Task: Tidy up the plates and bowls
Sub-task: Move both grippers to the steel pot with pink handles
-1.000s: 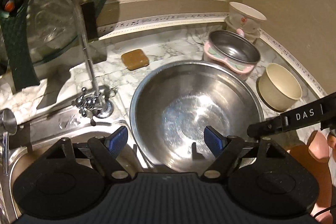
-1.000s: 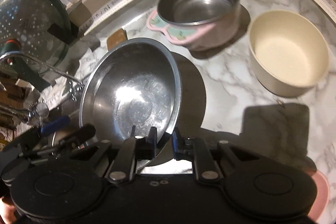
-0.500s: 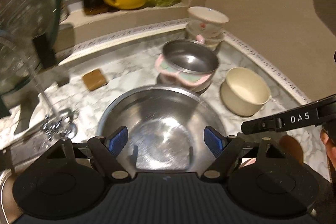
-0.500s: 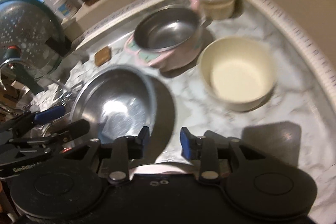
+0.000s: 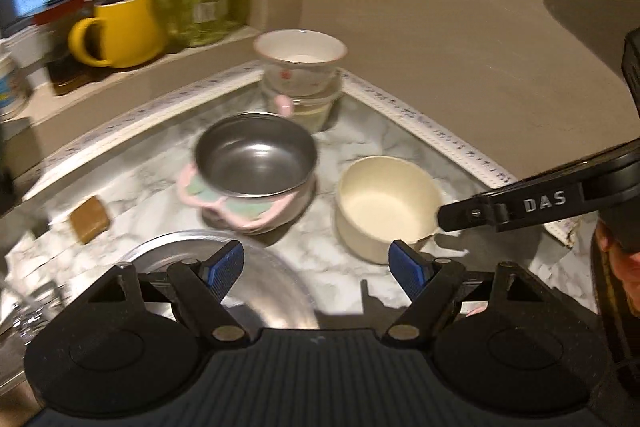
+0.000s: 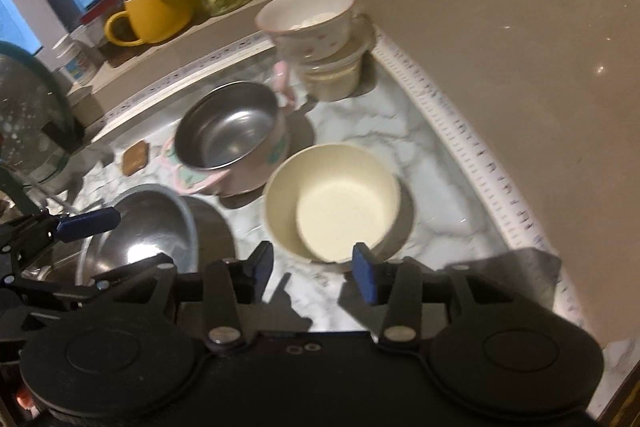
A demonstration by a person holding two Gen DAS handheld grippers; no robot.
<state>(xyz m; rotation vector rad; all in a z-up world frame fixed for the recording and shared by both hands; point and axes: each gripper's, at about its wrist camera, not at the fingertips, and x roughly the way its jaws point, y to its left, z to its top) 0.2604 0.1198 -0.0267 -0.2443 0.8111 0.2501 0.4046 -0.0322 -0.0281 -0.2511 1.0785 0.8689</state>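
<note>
Around the cream bowl (image 6: 334, 201) on the marble table (image 6: 432, 163) stand three more vessels: a pink-handled steel bowl (image 6: 228, 135) just left of it, a large steel basin (image 6: 140, 231) nearer left, a floral bowl (image 6: 308, 19) stacked on a container behind. Both tongs, left (image 5: 316, 263) and right (image 6: 314, 265), gape apart, holding nothing. All four look empty. One yellow mug (image 5: 120, 31) sits on the sill behind.
</note>
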